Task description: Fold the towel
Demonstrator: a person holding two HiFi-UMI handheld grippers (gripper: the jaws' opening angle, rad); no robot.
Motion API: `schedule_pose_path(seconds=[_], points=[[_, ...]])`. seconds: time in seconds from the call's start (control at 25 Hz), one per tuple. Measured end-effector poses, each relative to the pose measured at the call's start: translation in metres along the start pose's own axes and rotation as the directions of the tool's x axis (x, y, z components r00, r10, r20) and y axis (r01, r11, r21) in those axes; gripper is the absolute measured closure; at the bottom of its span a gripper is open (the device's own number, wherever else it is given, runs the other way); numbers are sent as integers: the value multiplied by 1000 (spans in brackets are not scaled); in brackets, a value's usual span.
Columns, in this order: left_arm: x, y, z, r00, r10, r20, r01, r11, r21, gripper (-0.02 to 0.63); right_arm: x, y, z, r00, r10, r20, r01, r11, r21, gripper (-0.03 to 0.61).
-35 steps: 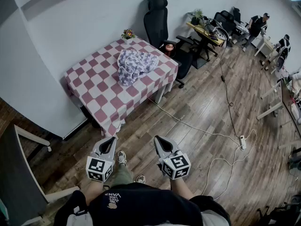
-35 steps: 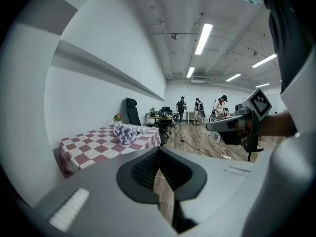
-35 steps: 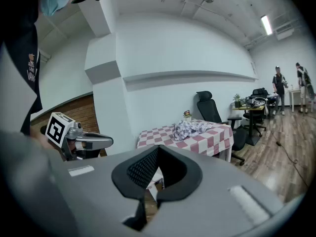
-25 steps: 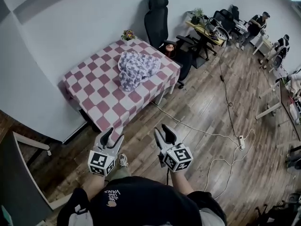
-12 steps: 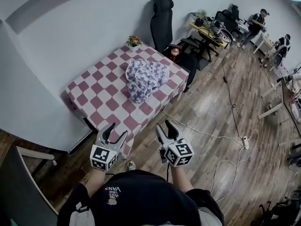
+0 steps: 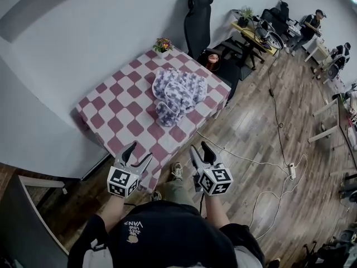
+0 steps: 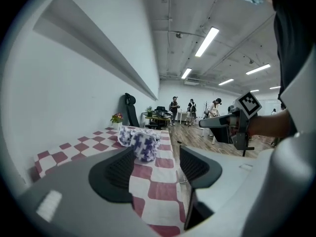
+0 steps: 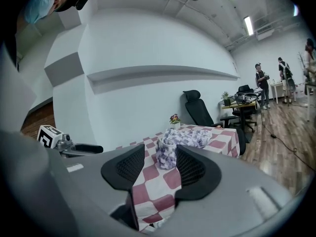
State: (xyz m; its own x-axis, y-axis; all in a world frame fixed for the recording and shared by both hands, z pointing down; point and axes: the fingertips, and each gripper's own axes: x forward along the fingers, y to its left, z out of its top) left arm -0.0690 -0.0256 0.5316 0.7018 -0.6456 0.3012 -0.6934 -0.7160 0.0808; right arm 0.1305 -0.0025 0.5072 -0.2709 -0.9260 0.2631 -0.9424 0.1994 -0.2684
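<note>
Towel (image 6: 177,92) untouched so far. Nearest, the left gripper (image 6: 139,151) and right gripper (image 6: 201,148) have just spread their empty jaws and now reach the checkered table's (image 6: 117,111) near edge. At twelve o'clock beyond them, it lies crumpled mid-table, ready for a first grasp.

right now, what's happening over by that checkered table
A person stands at the checkered table with a gripper in each hand. The towel lies crumpled in a heap on it, untouched and not yet folded. The left gripper and right gripper are short of it, empty, their jaws having just been opening.
</note>
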Motion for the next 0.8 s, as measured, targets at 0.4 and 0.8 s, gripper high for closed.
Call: schedule_pose_path(seconds=[0.4,0.8], points=[[80,35,11,997,61,-46,-62,997,-37,341,113,-58,30,993,73,-88,-80,994,-77,388],[162,66,4,994,68,-86,-76,993,-87,328,247,-89,43,944,204,-258,-263,940,-218,388]])
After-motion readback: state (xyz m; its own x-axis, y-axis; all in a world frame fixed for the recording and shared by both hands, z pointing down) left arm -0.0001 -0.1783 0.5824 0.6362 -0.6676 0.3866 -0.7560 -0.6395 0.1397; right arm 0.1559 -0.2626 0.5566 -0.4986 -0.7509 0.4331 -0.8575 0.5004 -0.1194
